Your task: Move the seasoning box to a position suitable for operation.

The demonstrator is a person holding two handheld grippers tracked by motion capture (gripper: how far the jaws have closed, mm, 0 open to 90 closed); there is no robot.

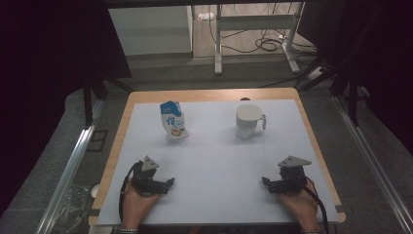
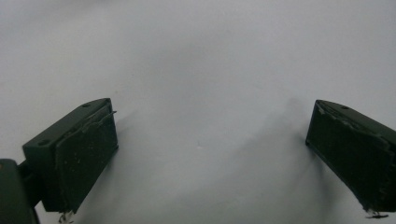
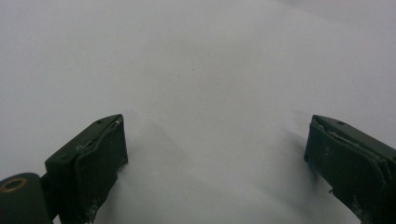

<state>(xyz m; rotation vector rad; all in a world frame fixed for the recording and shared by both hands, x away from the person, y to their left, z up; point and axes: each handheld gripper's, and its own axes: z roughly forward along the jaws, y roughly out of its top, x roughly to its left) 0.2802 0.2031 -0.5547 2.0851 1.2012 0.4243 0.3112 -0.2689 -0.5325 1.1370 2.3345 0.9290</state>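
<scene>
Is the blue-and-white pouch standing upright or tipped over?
Upright. The pouch stands on its base on the white sheet, top edge uppermost, leaning slightly.

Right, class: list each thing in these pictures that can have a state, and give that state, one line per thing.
Pouch: upright on the sheet, leaning a little, untouched.
Mug: upright, lid on, handle to the right, untouched.
Left gripper: open, empty, low over the sheet.
Right gripper: open, empty, low over the sheet.
Sheet: flat on the table.
</scene>
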